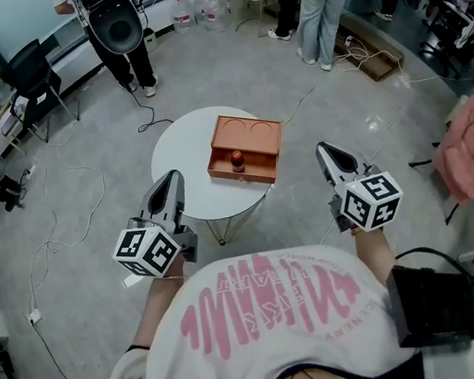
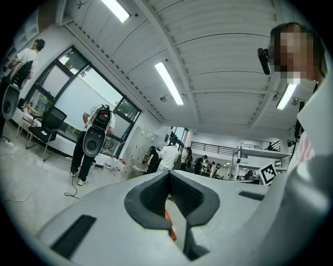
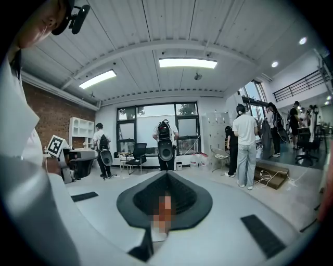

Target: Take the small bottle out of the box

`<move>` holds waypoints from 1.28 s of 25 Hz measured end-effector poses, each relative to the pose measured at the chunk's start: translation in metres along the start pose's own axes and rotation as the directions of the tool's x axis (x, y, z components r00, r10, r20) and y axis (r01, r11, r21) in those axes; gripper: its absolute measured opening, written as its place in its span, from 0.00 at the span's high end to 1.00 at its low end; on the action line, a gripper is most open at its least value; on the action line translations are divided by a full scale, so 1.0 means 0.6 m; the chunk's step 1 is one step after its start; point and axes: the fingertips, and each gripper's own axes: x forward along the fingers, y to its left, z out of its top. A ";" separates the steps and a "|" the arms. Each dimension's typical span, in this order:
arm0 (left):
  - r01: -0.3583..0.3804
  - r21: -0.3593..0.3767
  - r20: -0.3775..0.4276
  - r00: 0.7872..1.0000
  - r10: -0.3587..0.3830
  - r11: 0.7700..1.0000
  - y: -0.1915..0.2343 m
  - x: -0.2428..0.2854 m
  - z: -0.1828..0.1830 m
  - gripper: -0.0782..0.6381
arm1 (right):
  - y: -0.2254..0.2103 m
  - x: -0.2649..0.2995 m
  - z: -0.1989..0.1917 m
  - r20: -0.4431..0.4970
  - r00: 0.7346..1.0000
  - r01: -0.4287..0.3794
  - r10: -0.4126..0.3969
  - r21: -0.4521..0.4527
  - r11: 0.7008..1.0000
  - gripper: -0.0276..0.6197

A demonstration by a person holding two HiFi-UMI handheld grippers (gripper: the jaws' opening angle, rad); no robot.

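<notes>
An open orange box lies on a round white table. The small bottle, dark with a red cap, stands upright in the box's near tray. My left gripper hovers at the table's near left edge, level, jaws together and holding nothing. My right gripper hangs off the table's right side, well apart from the box, jaws shut and empty. In the left gripper view the jaws meet at the tips, and a sliver of the orange box shows through the hollow behind them. The right gripper view shows its jaws closed.
Cables trail over the grey floor around the table. People stand at the back, one carrying a round black device. A black chair is at far left, a pink cloth at right, a black bag by my right arm.
</notes>
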 end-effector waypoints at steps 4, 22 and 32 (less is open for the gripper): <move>-0.001 -0.006 -0.001 1.000 0.001 1.000 0.011 0.019 0.001 0.88 | 0.000 0.021 0.004 -0.008 1.000 -0.014 0.014 -0.009 1.000 0.95; -0.018 -0.048 -0.079 0.997 0.014 0.999 0.072 0.034 -0.049 0.88 | 0.037 0.111 -0.063 -0.089 0.993 -0.073 0.075 0.035 0.997 0.95; 0.022 -0.078 -0.158 0.987 -0.034 0.997 0.137 0.101 -0.057 0.88 | 0.056 0.205 -0.091 -0.155 0.981 -0.102 0.117 0.104 0.989 0.95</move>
